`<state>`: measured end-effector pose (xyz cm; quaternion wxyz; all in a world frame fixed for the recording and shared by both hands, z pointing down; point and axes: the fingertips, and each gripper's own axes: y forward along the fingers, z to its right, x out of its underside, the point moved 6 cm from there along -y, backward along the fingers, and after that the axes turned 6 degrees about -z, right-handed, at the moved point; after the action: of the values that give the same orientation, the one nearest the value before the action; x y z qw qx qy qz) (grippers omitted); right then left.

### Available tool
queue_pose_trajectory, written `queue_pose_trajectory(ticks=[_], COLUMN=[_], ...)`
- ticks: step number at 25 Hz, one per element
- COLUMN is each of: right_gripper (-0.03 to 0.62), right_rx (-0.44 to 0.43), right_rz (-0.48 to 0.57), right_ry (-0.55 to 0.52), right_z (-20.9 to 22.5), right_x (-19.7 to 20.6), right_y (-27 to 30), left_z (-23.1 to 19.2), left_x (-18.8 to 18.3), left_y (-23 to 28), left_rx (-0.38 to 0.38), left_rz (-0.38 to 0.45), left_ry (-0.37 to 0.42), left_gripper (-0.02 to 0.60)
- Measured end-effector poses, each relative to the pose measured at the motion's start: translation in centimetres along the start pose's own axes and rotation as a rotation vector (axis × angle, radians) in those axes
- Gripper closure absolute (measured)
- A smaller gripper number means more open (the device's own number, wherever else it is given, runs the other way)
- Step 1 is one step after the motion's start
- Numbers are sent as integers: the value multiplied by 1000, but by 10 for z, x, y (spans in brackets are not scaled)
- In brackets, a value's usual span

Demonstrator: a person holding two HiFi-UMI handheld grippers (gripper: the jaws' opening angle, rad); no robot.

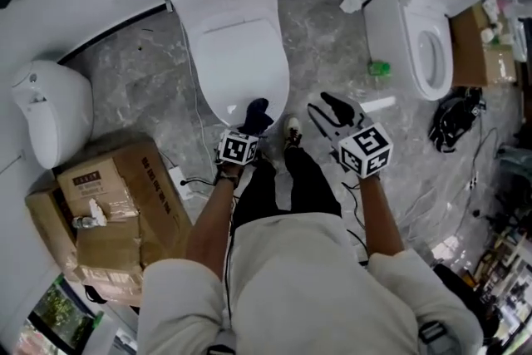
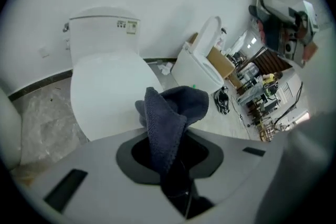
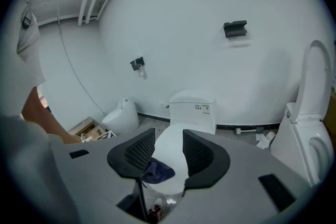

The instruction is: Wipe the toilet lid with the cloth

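Observation:
A white toilet with its lid [image 1: 237,62] down stands in front of me. My left gripper [image 1: 249,129] hangs over the lid's near edge, shut on a dark blue cloth [image 1: 256,114]. In the left gripper view the cloth [image 2: 170,113] sticks up bunched from the jaws of that gripper [image 2: 170,152], above the lid [image 2: 105,97]. My right gripper [image 1: 332,114] is to the right of the toilet, above the floor, open and holding nothing. In the right gripper view its fingers [image 3: 140,150] frame the lid [image 3: 170,157] and the cloth [image 3: 156,170] from further back.
A second toilet [image 1: 420,37] with its seat raised stands at the right, and a rounded white fixture [image 1: 50,108] at the left. Cardboard boxes [image 1: 108,212] lie at the lower left. Cables and a black bag [image 1: 453,120] lie on the grey floor at the right.

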<state>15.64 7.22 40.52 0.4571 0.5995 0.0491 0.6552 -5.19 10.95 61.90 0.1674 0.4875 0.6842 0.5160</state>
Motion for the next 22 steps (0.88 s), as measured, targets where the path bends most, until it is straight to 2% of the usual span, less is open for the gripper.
queue_pose_trajectory(ticks=[2,4,11,17,22], right_gripper=[414,414,431,532,543], right_rx=[1,-4,-34,-8,16], right_rz=[15,20,109,159,254], right_ry=[6,-10,-174,-283,-343], right_z=[-9,-17,-53,-74,-85], right_x=[-9,-20,-94,-149,-194], right_y=[-7,-12,-17,-20,-33], left_z=[4,8,6,6,19], left_x=[-3,-8,-37,-84,-128], left_y=[-33,-66,-163,-243,-307], left_rx=[-15,-46,-197,-285,-329], left_rz=[68,129,307,514,644], left_ry=[-28,-22,124,155,225], left_gripper=[506,506,506,506,506])
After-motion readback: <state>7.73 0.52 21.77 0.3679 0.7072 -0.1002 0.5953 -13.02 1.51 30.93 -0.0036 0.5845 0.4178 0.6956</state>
